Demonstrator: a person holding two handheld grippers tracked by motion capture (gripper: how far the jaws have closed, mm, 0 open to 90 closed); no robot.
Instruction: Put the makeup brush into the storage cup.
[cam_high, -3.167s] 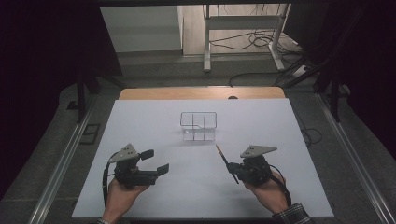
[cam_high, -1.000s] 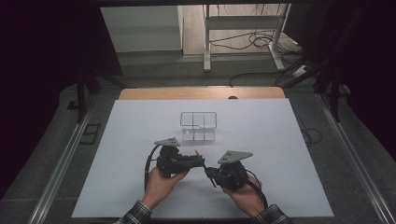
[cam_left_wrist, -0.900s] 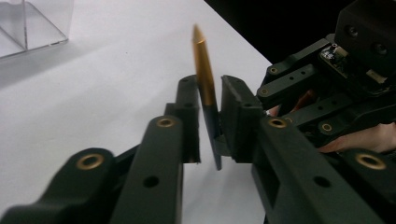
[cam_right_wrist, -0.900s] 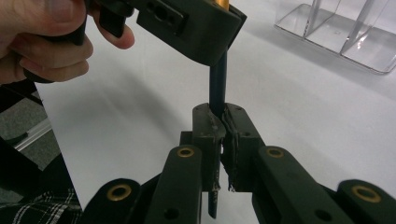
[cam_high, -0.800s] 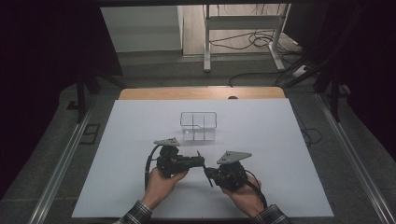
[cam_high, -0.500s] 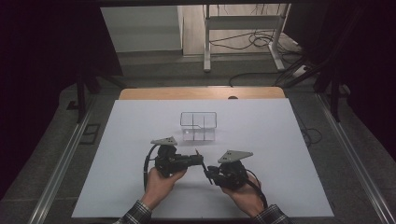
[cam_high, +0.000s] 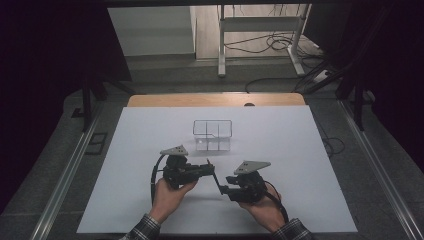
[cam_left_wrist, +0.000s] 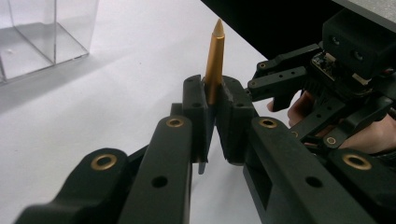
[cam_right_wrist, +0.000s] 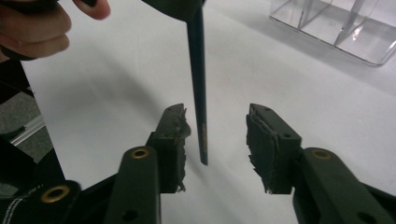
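A thin dark pen with a gold pointed end stands clamped between the pads of my left gripper, which is shut on it. In the high view the pen slants from the left gripper down to my right gripper. The right gripper has just been opening its jaws. The pen's dark shaft hangs between them, near the left pad, and neither pad presses on it. Both grippers meet near the front middle of the white table.
A clear plastic box with compartments stands on the table just beyond the grippers, also in the left gripper view and the right gripper view. A hand holds the left gripper. White tabletop stretches to both sides.
The left hand came in from the left to meet the right one. The pen, held by the right gripper before, is now clamped in the left gripper, and the right jaws have spread apart.
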